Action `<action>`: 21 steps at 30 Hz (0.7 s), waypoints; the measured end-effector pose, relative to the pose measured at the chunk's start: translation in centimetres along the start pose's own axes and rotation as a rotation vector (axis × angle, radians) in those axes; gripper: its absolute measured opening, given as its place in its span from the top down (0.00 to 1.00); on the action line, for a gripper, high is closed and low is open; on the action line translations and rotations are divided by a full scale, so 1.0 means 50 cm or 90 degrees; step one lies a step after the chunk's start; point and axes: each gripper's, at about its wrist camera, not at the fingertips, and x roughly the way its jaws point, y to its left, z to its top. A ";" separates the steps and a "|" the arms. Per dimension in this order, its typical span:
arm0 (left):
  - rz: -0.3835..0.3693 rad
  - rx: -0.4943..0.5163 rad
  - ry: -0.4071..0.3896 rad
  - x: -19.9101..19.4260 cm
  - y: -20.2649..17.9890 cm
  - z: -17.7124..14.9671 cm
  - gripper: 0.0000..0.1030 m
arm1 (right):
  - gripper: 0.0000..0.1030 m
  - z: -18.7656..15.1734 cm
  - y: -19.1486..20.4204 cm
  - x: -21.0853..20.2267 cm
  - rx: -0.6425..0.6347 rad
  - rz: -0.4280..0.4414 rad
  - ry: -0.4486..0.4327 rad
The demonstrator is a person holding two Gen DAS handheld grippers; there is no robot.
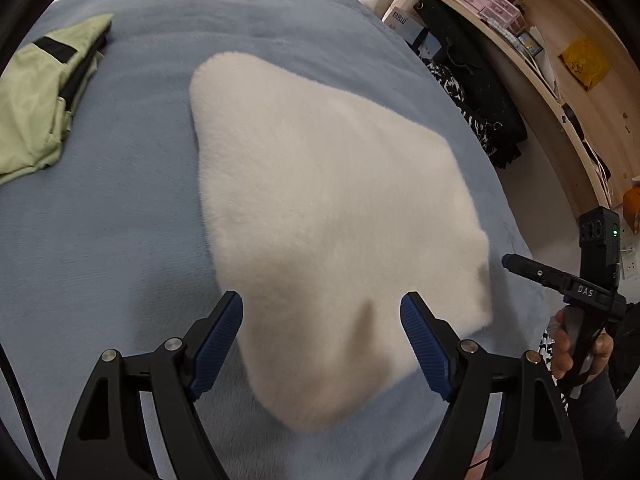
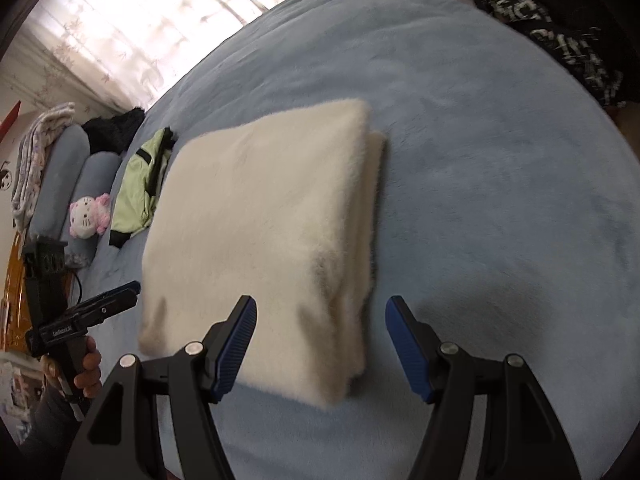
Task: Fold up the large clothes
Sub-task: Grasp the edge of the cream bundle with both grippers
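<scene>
A fluffy white garment lies folded in a thick stack on the blue bed cover. It also shows in the right wrist view, with layered edges on its right side. My left gripper is open and empty, just above the garment's near end. My right gripper is open and empty, over the garment's near right corner. The right gripper also shows at the right edge of the left wrist view. The left gripper shows at the left of the right wrist view.
A folded light green garment lies on the bed at the far left. Wooden shelves and dark clothes stand beside the bed. Pillows, a plush cat toy and a black item sit at the bed's head.
</scene>
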 end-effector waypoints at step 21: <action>-0.073 -0.024 0.021 0.157 0.071 0.050 0.00 | 0.11 0.060 -0.032 0.215 0.007 0.161 0.069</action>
